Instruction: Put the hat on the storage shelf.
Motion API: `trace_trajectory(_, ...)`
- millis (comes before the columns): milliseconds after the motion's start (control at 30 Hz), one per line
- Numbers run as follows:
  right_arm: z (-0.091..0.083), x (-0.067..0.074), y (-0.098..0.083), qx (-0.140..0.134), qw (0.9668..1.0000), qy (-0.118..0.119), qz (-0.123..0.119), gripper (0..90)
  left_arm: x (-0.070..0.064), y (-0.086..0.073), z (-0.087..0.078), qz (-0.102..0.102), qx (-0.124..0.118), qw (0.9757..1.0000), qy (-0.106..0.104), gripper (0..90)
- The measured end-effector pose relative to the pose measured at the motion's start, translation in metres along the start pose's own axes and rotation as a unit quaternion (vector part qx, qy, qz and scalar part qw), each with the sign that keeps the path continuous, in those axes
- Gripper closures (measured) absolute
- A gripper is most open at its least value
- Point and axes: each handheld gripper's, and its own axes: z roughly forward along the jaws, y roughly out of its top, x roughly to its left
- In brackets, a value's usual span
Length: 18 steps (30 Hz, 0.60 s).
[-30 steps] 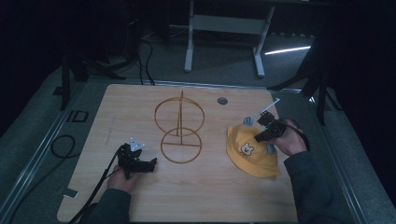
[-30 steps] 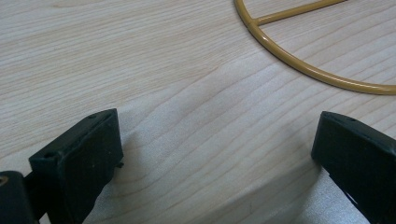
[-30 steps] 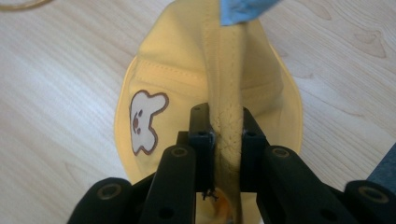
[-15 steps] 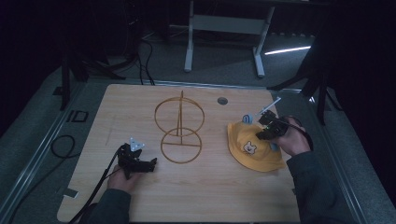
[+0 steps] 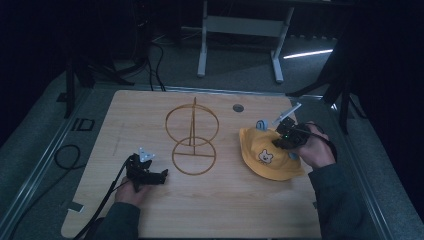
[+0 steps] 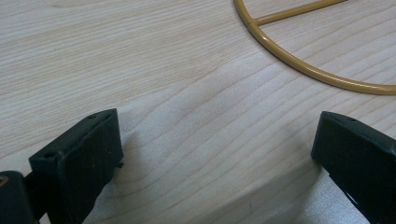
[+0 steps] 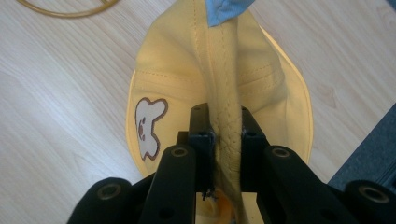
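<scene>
**A:** Going left to right on the table: the left gripper is parked down at about 7 o'clock, jaws spread wide with nothing between them. In the left gripper view it's bare wood, with the base ring of the gold wire stand curving past at 1 o'clock. It hasn't budged over the last second.

**B:** And the stand sits dead centre, nothing hanging on it?

**A:** Yep, bare. The action's on the right. The yellow hat with the little bear patch lies at roughly 3 o'clock, and the right gripper is clamped on a fold of its crown. In the right gripper view the stitched seam is pinched tight between the jaws.

**B:** What's changed, though?

**A:** A second ago the hand was lower on the hat. It has since slid up toward 2 o'clock, and the hat has shifted a bit with it and bunched at the crown. I'd read that as the grip being secure and the lift starting, probably heading for the stand. The brim looks still down on the wood.
</scene>
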Motion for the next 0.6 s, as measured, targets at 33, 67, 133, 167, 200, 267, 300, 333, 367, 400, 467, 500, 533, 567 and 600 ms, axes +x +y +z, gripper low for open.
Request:
trace_trajectory(33,-0.002,0.002,0.001,-0.003,1.0000,0.000,-0.003,80.4,0.000,0.000,0.000,0.000,0.000,1.0000,0.000,2.0)
trace_trajectory(67,-0.004,0.003,0.002,-0.005,1.0000,0.000,-0.007,80.4,0.000,0.000,0.000,0.000,0.000,1.0000,0.000,2.0)
trace_trajectory(133,-0.007,0.007,0.005,-0.006,0.9999,-0.001,-0.016,80.4,0.000,0.000,0.000,0.000,0.000,1.0000,0.000,2.0)
trace_trajectory(167,-0.008,0.009,0.006,-0.008,0.9998,-0.003,-0.021,80.4,0.000,0.000,0.000,0.000,0.000,1.0000,0.000,2.0)
trace_trajectory(200,-0.010,0.012,0.008,-0.009,0.9997,-0.003,-0.024,80.4,0.000,0.000,0.000,0.000,0.000,1.0000,0.000,2.0)
trace_trajectory(267,-0.014,0.016,0.010,-0.010,0.9993,-0.004,-0.035,80.4,0.000,0.000,0.000,0.000,0.000,1.0000,0.000,2.0)
trace_trajectory(300,-0.014,0.016,0.010,-0.010,0.9993,-0.004,-0.035,80.4,0.000,0.000,0.000,0.000,0.000,1.0000,0.000,2.0)
trace_trajectory(333,-0.017,0.021,0.014,-0.010,0.9989,-0.005,-0.046,80.4,0.000,0.000,0.000,0.000,0.000,1.0000,0.000,2.0)
trace_trajectory(367,-0.019,0.022,0.015,-0.010,0.9987,-0.005,-0.050,80.4,0.000,0.000,0.000,0.000,0.001,1.0000,0.000,2.0)
trace_trajectory(400,-0.020,0.023,0.016,-0.010,0.9986,-0.005,-0.052,80.4,0.000,0.000,0.000,0.000,0.001,1.0000,0.000,2.0)
trace_trajectory(467,-0.023,0.027,0.019,-0.012,0.9982,-0.007,-0.059,80.4,0.000,0.000,0.000,0.000,0.001,1.0000,0.000,2.0)
trace_trajectory(500,-0.023,0.027,0.019,-0.012,0.9982,-0.007,-0.059,80.4,0.000,0.000,0.000,0.000,0.001,1.0000,0.000,2.0)
trace_trajectory(533,-0.027,0.030,0.021,-0.015,0.9977,-0.005,-0.066,80.3,0.000,0.000,0.000,0.000,0.001,1.0000,0.000,2.0)
trace_trajectory(567,-0.029,0.032,0.022,-0.015,0.9974,-0.004,-0.070,80.3,0.000,0.000,0.000,0.000,0.001,1.0000,0.000,2.0)
trace_trajectory(600,-0.030,0.034,0.023,-0.015,0.9972,-0.005,-0.073,80.3,0.000,0.000,0.000,0.000,0.001,1.0000,0.000,2.0)
